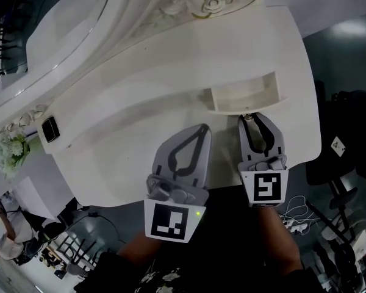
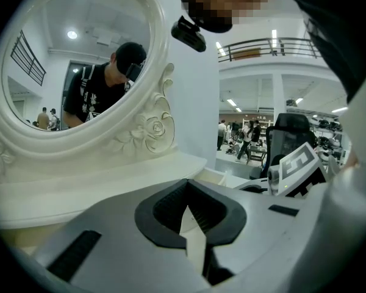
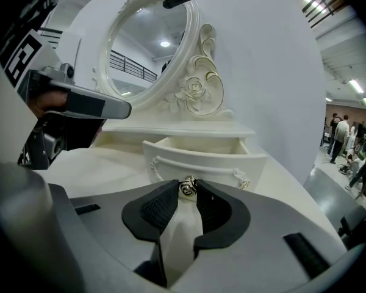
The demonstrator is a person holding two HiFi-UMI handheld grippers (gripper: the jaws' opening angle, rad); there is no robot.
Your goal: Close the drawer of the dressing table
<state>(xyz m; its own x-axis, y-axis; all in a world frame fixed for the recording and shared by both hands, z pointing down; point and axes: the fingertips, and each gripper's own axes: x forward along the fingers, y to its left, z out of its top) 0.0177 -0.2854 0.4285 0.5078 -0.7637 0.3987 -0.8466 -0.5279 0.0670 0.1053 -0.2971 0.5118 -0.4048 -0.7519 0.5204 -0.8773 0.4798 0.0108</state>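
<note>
Against the front of the drawer [image 3: 201, 157], clamping with the right gripper [image 3: 188, 193]: jaws pinched on the small metal knob [image 3: 188, 186], tips only, one on either side. Held that way, judging by the task, to steer the drawer back by its centre rather than shoving one corner and jamming it. Aimed squarely at the drawer face and tilted a little downward, so roughly in line with the slide.

Left of the drawer and nearer the person, over the bare top of the dressing table [image 1: 122, 145], keeping the left gripper [image 1: 202, 130] out of the way: jaws together, nothing between them, touching no part of the drawer. Hovering or resting on the top, cannot tell which. Probably idle, with only one knob to hold.

Pulled out from under the low shelf, drawer open, empty inside as far as can be seen, front panel facing the person. Long axis side to side along that panel; travel at right angles to it, away from the person toward the mirror [image 2: 79, 60] behind the drawer. Calls for a straight push along that line.
</note>
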